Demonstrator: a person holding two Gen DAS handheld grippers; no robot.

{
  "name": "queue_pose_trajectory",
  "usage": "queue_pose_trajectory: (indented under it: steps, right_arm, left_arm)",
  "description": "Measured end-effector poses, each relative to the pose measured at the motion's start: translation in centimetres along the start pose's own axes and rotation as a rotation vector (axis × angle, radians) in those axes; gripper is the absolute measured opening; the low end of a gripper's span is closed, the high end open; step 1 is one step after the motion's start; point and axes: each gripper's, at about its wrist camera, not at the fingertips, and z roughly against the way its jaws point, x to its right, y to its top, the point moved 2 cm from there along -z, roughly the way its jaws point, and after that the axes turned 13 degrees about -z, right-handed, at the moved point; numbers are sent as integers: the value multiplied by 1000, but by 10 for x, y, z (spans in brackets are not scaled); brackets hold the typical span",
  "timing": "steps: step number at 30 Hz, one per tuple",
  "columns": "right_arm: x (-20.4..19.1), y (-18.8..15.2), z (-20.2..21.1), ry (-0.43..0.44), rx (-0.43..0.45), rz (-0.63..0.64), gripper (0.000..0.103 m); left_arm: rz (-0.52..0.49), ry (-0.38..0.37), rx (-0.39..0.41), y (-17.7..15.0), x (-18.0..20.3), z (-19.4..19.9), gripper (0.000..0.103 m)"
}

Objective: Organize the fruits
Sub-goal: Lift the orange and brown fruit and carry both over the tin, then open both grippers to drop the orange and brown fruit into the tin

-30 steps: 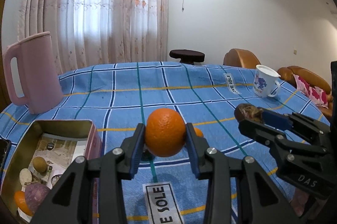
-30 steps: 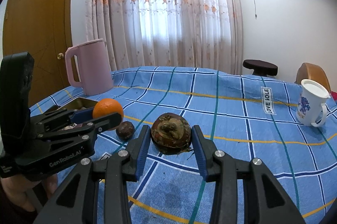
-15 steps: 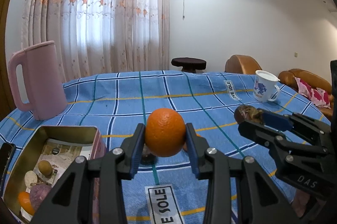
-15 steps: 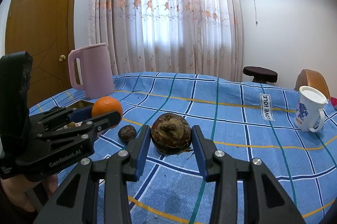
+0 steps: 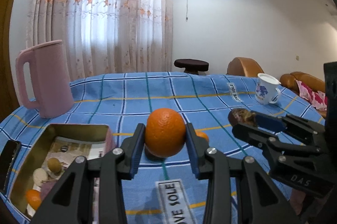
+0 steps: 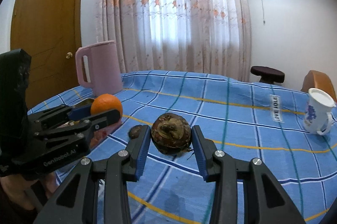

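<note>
My left gripper (image 5: pixel 165 135) is shut on an orange (image 5: pixel 165 132) and holds it above the blue checked tablecloth (image 5: pixel 134 97), right of an open metal tin (image 5: pixel 27 162). The tin holds several small fruits. My right gripper (image 6: pixel 171 137) is shut on a brown, rough round fruit (image 6: pixel 171 135), also raised above the cloth. In the right wrist view the left gripper and its orange (image 6: pixel 106 103) are at the left. A small dark fruit (image 6: pixel 134 131) lies on the cloth between them. A small orange fruit (image 5: pixel 202 135) peeks out behind the left gripper's right finger.
A pink jug (image 5: pixel 45 80) stands at the back left behind the tin. A white mug with a blue print (image 5: pixel 265 89) stands at the back right. A dark stool (image 5: pixel 190 65) and brown sofa (image 5: pixel 294 80) lie beyond the table.
Both grippers have risen a little with their fruits held; the table and tin sit lower in view. The right gripper has tilted slightly.
</note>
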Motion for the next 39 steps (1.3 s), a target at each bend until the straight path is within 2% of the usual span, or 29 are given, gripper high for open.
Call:
queue_pose_trajectory:
  steps: [13, 19, 28, 39]
  right_arm:
    - [-98, 18, -38, 175, -60, 129, 42]
    - [-128, 14, -63, 211, -102, 169, 42]
    - [-152, 6, -89, 242, -160, 202, 42]
    - [-162, -11, -111, 258, -249, 214, 42]
  left_arm:
    - [86, 118, -74, -13, -92, 18, 39]
    - [106, 161, -116, -27, -122, 19, 39]
    - [124, 176, -175, -42, -143, 11, 39]
    - [126, 163, -231, -54, -148, 2, 40]
